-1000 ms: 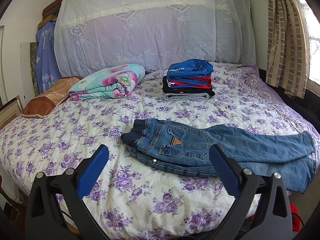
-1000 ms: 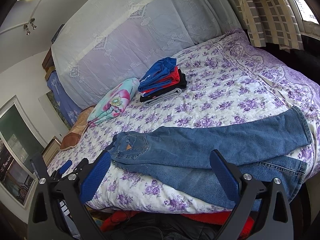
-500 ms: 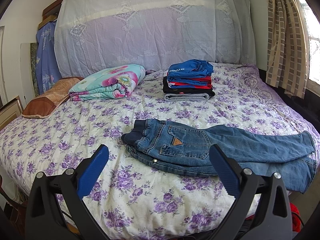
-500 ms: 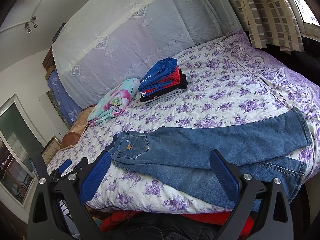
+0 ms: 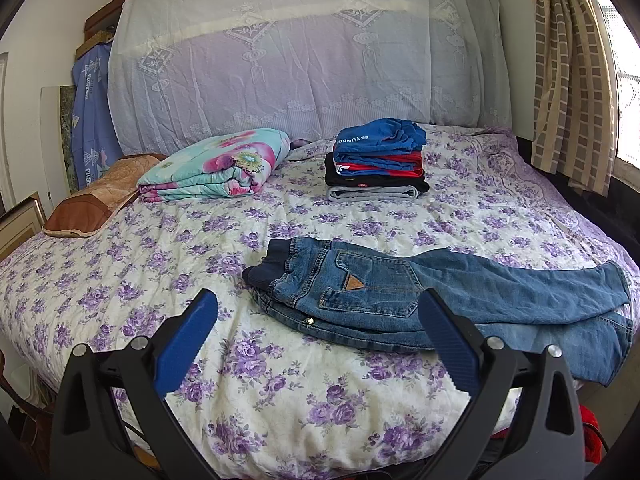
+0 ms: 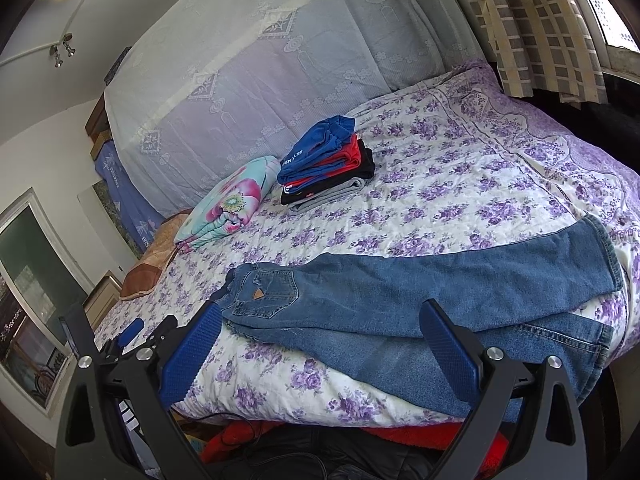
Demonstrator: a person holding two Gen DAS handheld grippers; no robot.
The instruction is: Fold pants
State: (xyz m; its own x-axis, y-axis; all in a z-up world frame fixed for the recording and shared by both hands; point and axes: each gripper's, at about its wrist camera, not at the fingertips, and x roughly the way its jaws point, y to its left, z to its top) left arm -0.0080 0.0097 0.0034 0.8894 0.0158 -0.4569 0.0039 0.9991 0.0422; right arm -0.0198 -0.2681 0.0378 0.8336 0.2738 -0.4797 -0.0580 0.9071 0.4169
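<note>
Blue jeans (image 5: 400, 296) lie on the floral bed, one leg laid over the other, waistband to the left, hems at the bed's right edge. They also show in the right wrist view (image 6: 420, 300). My left gripper (image 5: 318, 308) is open and empty, held in front of the bed's near edge, just short of the waistband end. My right gripper (image 6: 320, 320) is open and empty, held near the bed's edge in front of the legs. The left gripper shows in the right wrist view (image 6: 132, 332) at lower left.
A stack of folded clothes (image 5: 376, 166) sits at the back of the bed (image 5: 160, 264). A folded floral blanket (image 5: 220, 168) and a brown pillow (image 5: 96, 200) lie at back left. A curtain (image 5: 572, 72) hangs on the right. Red cloth (image 6: 248, 436) lies below the bed edge.
Both views have crept slightly closer to the bed. The jeans have not moved and both grippers stay open.
</note>
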